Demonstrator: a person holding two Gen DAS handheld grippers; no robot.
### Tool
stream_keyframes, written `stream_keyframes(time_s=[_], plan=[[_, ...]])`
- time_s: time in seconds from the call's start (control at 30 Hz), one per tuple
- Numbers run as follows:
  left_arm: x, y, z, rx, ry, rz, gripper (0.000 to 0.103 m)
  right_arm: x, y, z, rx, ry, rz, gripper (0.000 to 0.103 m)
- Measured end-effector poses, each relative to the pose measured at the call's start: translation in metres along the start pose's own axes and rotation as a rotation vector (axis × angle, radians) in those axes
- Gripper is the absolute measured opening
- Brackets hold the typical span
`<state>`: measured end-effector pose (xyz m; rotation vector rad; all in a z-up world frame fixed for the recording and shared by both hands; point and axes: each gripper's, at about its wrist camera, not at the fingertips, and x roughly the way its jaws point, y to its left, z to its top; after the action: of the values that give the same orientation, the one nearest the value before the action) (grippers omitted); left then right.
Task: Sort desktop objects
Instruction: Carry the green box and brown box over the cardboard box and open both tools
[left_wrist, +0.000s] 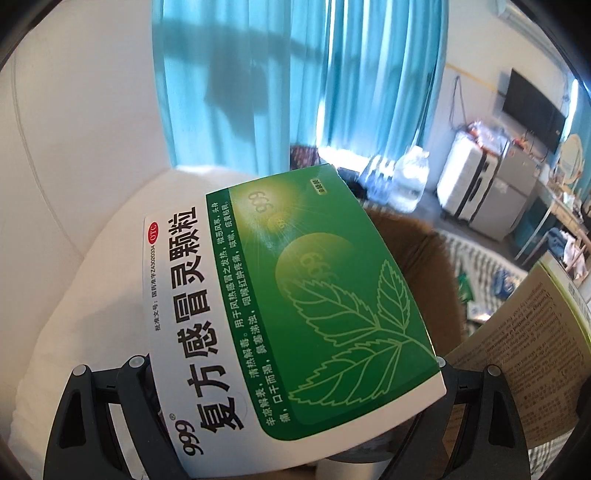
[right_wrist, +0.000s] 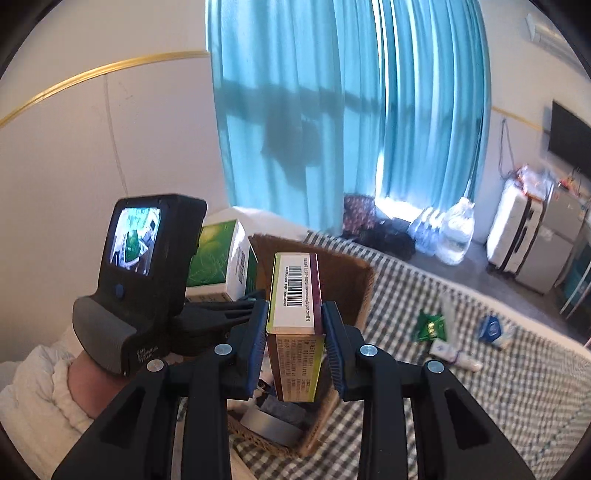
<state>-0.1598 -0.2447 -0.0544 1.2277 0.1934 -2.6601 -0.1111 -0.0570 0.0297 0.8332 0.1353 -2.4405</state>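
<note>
Both are light, stiff cardboard cartons that'll dent if squeezed, so the flat faces are the spot: left tool (left_wrist: 295, 373) clamps the green medicine box (left_wrist: 295, 295), right tool (right_wrist: 294, 347) pinches the maroon box (right_wrist: 295, 291) right above the brown basket (right_wrist: 354, 280).

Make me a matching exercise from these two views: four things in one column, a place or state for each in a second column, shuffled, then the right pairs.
Things:
1. green 999 box
2. maroon barcode box
3. brown basket
4. small green sachet

Places or states:
A. lies loose on the checked cloth
B. clamped in the right gripper
C. held in the left gripper
D. stands on the checked cloth, below both boxes

Pairs: 1-C, 2-B, 3-D, 4-A
</note>
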Motion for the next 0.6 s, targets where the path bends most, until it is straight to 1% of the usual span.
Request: stream_keyframes(time_s=[0.03,0.1,0.13,0.2,0.27,0.3,0.4,0.5,0.6], plan=[[0.005,-0.001,-0.002,0.002,0.015,0.006,0.094,0.0,-0.003,0.0,0.012,-0.014,0.005,0.037],[0.014,-0.003,-0.005,0.009,0.043,0.031,0.095,-0.001,-0.005,-0.001,0.032,-0.051,-0.006,0.069],[0.017,-0.004,-0.006,0.016,0.053,0.047,0.098,-0.005,-0.006,0.001,0.038,-0.084,-0.016,0.073],[0.019,-0.007,-0.006,0.029,0.058,0.073,0.099,-0.012,-0.009,0.005,0.043,-0.133,-0.03,0.074],[0.017,-0.012,-0.006,0.04,0.055,0.079,0.101,-0.022,-0.016,0.006,0.061,-0.167,-0.049,0.075],[0.014,-0.015,-0.005,0.048,0.053,0.075,0.101,-0.025,-0.021,0.007,0.075,-0.172,-0.054,0.077],[0.002,-0.026,-0.003,0.088,0.042,0.065,0.103,-0.037,-0.035,0.004,0.113,-0.182,-0.086,0.078],[-0.014,-0.032,0.0,0.125,0.027,0.076,0.103,-0.055,-0.05,-0.002,0.157,-0.189,-0.111,0.079],[-0.032,-0.036,0.005,0.128,0.007,0.075,0.103,-0.079,-0.061,-0.009,0.179,-0.215,-0.145,0.08]])
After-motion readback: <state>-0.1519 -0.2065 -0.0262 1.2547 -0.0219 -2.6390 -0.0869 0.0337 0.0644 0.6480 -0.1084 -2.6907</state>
